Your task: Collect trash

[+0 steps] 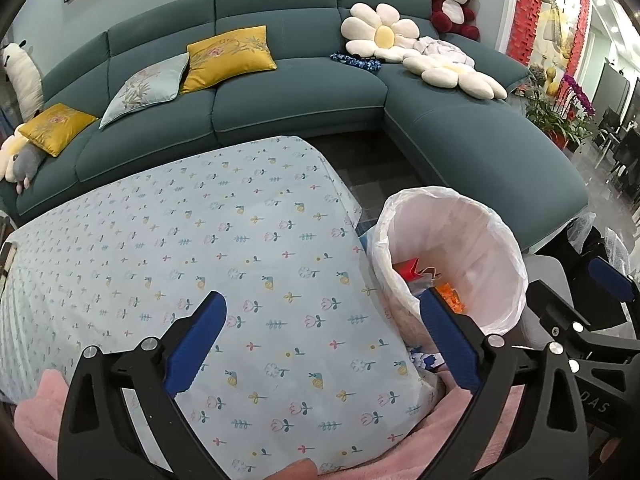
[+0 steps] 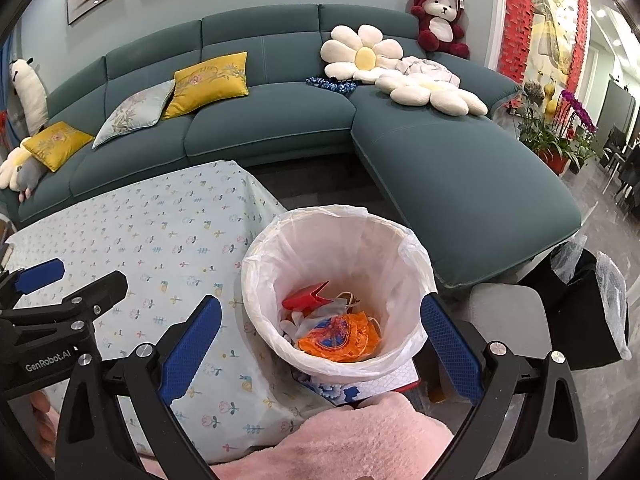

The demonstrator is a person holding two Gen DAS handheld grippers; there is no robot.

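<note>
A round bin with a white liner (image 2: 400, 248) stands beside the table's right corner. Inside lie an orange wrapper (image 2: 340, 338), a red folded piece (image 2: 306, 296) and some white crumpled scraps. My right gripper (image 2: 320, 304) hangs over the bin's near rim, open, with nothing between its blue pads. My left gripper (image 1: 322, 304) is open above the flowered tablecloth (image 1: 200, 240), its right finger (image 1: 448, 340) in front of the bin (image 1: 452, 240). No trash shows on the cloth. Each gripper appears at the edge of the other's view, the left gripper (image 2: 76, 280) and the right gripper (image 1: 576, 286).
A teal corner sofa (image 1: 296, 96) with yellow cushions, flower pillows and a red plush bear runs behind the table. Pink fuzzy fabric (image 2: 352, 436) fills the near edge. A black bag with bubble wrap (image 2: 588, 312) sits right of the bin. Potted plants (image 2: 552, 140) stand far right.
</note>
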